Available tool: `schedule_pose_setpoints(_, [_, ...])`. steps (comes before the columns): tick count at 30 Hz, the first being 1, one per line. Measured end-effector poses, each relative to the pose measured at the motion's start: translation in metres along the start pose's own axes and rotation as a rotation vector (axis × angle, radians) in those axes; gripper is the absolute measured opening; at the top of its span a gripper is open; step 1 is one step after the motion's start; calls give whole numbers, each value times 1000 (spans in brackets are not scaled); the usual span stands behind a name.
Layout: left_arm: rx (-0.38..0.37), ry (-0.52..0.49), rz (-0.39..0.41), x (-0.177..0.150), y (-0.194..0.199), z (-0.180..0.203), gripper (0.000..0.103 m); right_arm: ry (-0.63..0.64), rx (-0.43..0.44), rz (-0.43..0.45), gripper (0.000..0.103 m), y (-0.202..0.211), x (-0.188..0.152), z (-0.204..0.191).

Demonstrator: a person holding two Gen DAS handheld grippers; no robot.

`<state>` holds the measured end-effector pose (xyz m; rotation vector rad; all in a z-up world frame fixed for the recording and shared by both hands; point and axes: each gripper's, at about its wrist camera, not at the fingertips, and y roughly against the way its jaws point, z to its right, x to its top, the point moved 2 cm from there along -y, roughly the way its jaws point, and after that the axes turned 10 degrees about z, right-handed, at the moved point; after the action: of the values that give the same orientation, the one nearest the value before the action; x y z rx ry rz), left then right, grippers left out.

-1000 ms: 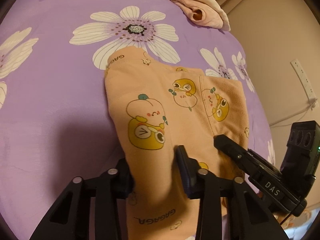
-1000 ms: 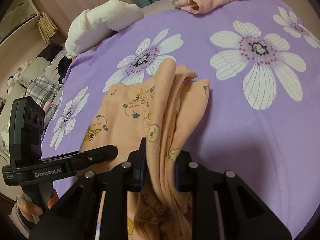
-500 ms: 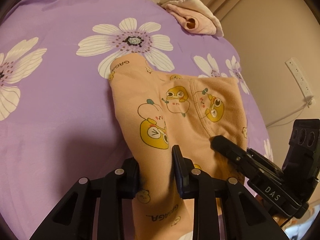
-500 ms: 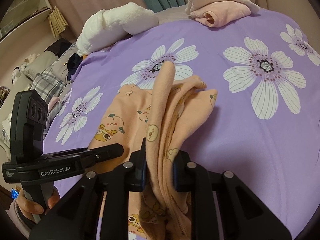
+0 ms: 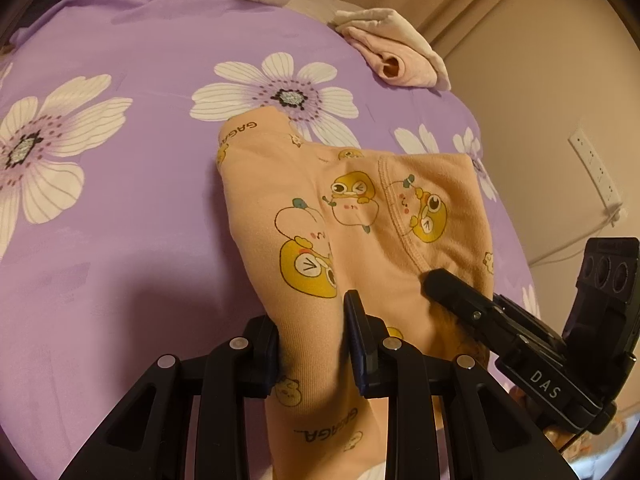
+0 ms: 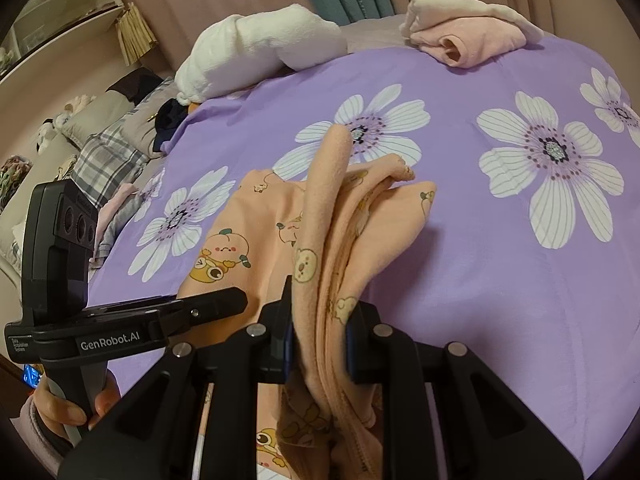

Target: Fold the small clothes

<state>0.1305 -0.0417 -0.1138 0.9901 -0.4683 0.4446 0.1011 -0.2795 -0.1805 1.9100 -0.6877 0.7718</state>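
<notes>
A small peach garment (image 5: 360,216) printed with yellow cartoon animals lies partly on the purple flowered bedspread (image 5: 120,184). My left gripper (image 5: 312,332) is shut on its near edge and holds it up off the bed. My right gripper (image 6: 318,332) is shut on a bunched thick fold of the same garment (image 6: 332,216), which rises between its fingers. The right gripper also shows in the left wrist view (image 5: 448,284), touching the cloth. The left gripper shows in the right wrist view (image 6: 208,306), held in a hand.
A folded pink and white garment (image 5: 396,52) lies at the far edge of the bed; it also shows in the right wrist view (image 6: 464,36). A white rolled towel (image 6: 256,48) lies at the back. A wall with a socket (image 5: 596,172) is to the right.
Both grippers have pulled back and risen with the garment, which now hangs more steeply off the bed. The left gripper has closed tighter on the cloth.
</notes>
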Motion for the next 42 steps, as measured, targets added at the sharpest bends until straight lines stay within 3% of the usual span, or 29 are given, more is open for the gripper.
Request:
schedule_pose_setpoints(26, [10,42,66,3,44,-32,27,66,48,-10,20,-11,8,-48])
schedule_pose_setpoints(42, [35,76,62,9,46,-58,27,97,55,-39,20,-37,12,-66])
